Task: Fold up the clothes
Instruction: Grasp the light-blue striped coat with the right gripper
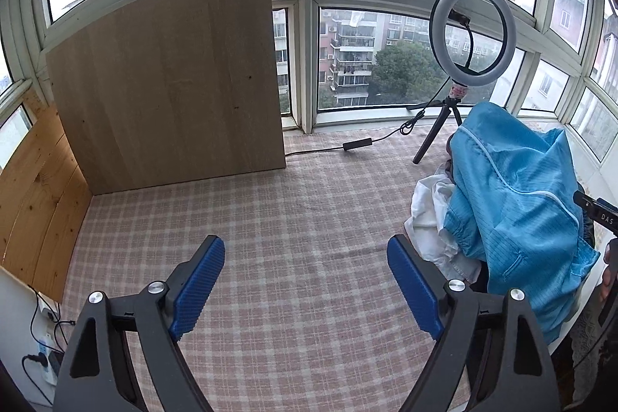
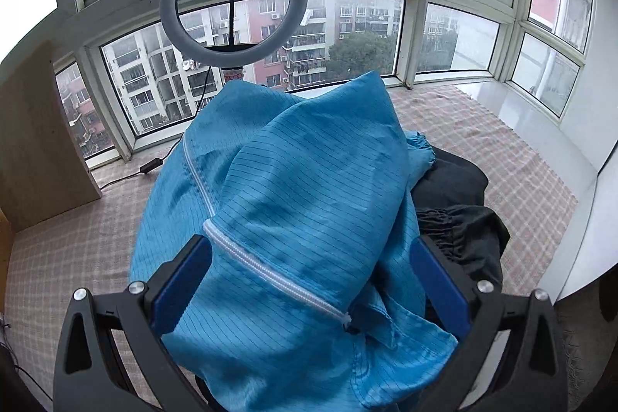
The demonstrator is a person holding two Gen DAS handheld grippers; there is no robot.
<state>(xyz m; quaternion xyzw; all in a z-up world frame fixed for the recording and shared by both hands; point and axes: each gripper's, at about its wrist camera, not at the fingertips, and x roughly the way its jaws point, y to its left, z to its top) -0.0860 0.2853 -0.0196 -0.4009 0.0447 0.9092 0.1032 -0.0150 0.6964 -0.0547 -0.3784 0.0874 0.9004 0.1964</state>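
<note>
Clothes sit heaped on our right: a blue jacket [image 2: 293, 180] tops a white garment [image 1: 432, 219] and a dark garment [image 2: 459, 230] on the checked cloth [image 1: 293, 219]. Our left gripper [image 1: 305, 284] hangs spread wide and empty over the cloth; our right gripper [image 2: 309, 280] straddles the jacket, jaws wide apart, beneath the ring light [image 2: 233, 0]

Black claw [image 1: 305, 250] frames, blue ribbed pads [image 1: 199, 290], silver screws.

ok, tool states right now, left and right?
Left tool: open, empty, over the checked cloth.
Right tool: open, fingers on either side of the blue jacket, not closed on it.
</note>
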